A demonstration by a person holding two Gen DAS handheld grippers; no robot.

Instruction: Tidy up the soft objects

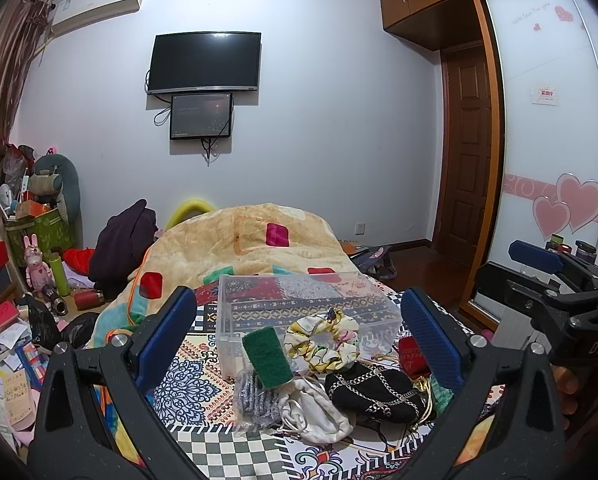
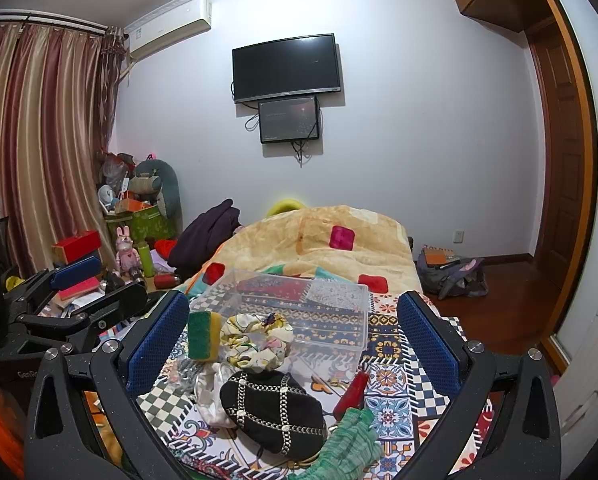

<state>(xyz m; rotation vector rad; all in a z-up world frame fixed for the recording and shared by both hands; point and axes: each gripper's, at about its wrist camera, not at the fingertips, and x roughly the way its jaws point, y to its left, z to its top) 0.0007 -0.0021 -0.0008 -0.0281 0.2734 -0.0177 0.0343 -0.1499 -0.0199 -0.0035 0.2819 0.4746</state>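
A pile of soft things lies on the patterned bed cover in front of a clear plastic box (image 1: 299, 304) (image 2: 299, 312). It holds a green and yellow sponge (image 1: 267, 358) (image 2: 203, 336), a floral scrunchie (image 1: 323, 340) (image 2: 255, 340), a black pouch with chain trim (image 1: 375, 390) (image 2: 271, 412), a white drawstring bag (image 1: 315, 412) (image 2: 211, 396), a grey mesh pad (image 1: 255, 396), a red pouch (image 1: 411, 354) (image 2: 353, 394) and a green knit cloth (image 2: 347, 444). My left gripper (image 1: 299, 336) and right gripper (image 2: 295, 340) are both open and empty above the pile.
A folded orange blanket (image 1: 251, 248) (image 2: 319, 240) lies behind the box. Cluttered boxes, toys and bottles (image 1: 39, 264) stand left of the bed. A backpack (image 2: 451, 272) lies on the wooden floor at the right. The right gripper's body (image 1: 559, 300) shows in the left wrist view.
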